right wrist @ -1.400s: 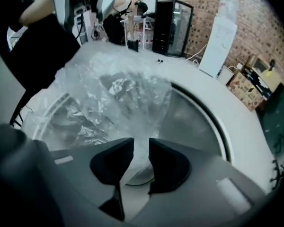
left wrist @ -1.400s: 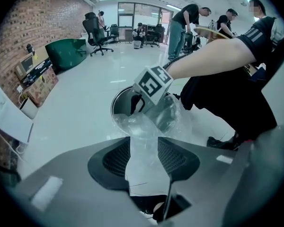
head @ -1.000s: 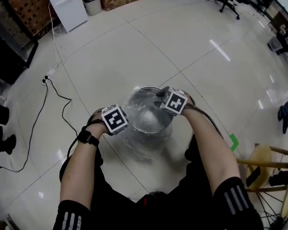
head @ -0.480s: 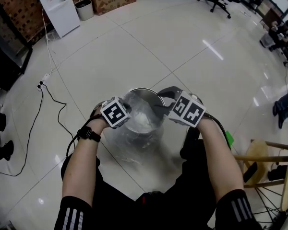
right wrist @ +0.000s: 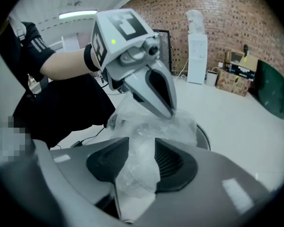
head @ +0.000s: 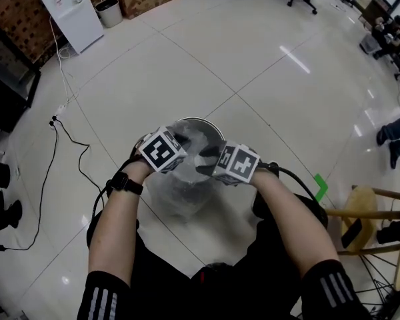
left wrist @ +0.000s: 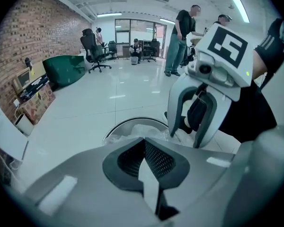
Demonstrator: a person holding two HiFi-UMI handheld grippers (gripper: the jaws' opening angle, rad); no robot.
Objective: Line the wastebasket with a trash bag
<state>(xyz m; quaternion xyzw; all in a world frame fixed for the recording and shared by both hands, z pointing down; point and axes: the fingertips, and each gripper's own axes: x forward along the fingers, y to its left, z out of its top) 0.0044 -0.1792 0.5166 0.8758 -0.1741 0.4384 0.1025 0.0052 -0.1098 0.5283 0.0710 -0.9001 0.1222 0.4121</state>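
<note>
Both forearms angle steeply down, setting the left gripper point(left wrist: 144, 148) and right gripper point(right wrist: 142, 162) tip to tip over the round metal wastebasket point(head: 199, 121). The left jaws are together against the crinkled clear bag point(right wrist: 146, 129). The right jaws, just opened slightly, clamp a bunched fold of the bag, which drapes over the wastebasket.

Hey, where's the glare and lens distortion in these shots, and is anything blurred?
Head view: ceiling-light streaks glare on the glossy floor, whose tile lines bow. Left gripper view: fisheye, dark corners, curved brick wall. Right gripper view: the clear trash bag looks washed out; a mosaic patch sits lower left.
</note>
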